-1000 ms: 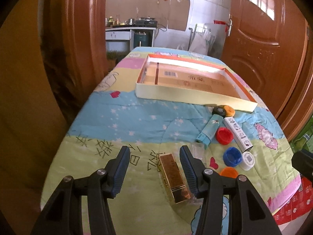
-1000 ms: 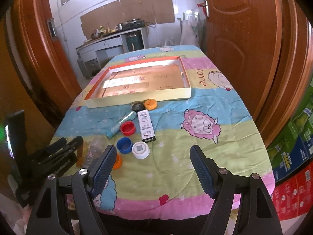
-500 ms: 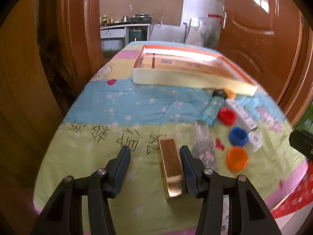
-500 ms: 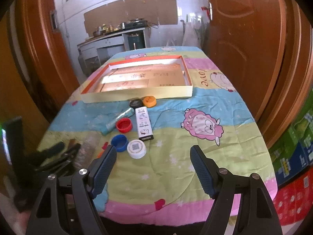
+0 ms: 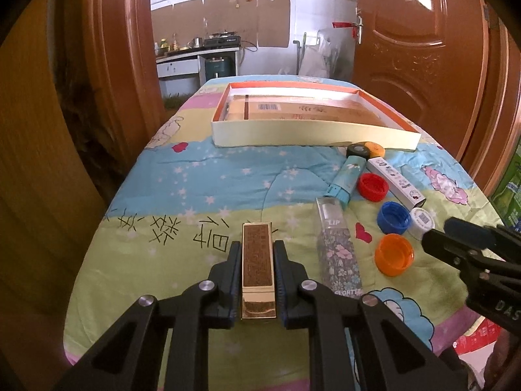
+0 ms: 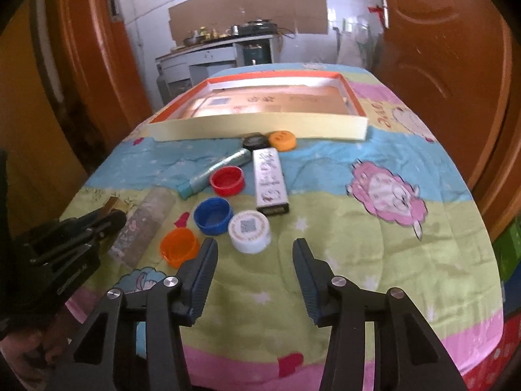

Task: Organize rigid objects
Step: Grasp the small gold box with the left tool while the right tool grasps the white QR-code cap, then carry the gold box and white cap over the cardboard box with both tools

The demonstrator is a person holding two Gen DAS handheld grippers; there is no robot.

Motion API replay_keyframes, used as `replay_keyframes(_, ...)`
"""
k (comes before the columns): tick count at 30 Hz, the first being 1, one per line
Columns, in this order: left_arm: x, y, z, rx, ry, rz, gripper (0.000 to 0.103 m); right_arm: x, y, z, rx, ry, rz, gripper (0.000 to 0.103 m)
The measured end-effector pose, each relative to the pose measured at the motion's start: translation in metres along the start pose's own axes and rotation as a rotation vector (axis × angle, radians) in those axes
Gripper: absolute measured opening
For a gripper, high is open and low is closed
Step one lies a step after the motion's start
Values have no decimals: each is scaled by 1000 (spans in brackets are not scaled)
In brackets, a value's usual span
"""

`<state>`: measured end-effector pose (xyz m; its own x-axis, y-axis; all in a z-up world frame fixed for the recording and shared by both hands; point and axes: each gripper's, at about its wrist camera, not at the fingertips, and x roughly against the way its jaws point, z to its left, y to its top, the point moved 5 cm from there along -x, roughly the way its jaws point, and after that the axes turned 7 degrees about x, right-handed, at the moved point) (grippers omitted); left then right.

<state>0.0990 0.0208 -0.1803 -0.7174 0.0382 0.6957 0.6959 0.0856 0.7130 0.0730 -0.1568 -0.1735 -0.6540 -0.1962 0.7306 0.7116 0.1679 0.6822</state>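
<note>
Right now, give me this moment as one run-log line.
left gripper: shut on gold box | right gripper: closing, nothing between, near white cap | tray: no loose items inside

On the quilt-covered table [image 5: 208, 195], the shallow cardboard tray [image 5: 312, 133] lies toward the far edge. Before it, the caps and small boxes cluster toward the right edge; the gold rectangular box [image 5: 257, 260] lies left of them, near the front edge.
</note>
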Motion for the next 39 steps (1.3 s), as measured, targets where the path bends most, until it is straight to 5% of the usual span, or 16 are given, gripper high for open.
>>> replay_keyframes(3,2,1,0,4,-9,-6,19,-10,5,3,34,-21,8,47)
replay_keyframes(7,4,2,2,9,-23,-11,19,-18,8,3,72,-46,14,31)
replay_keyframes(26,19,11,3,28,-103,-56,18,15,11,-3,33,-9,-44,30)
replay_keyframes(39,50,49,-5,-15,-140,-97,18,31,25,-4,22,22,-90,30)
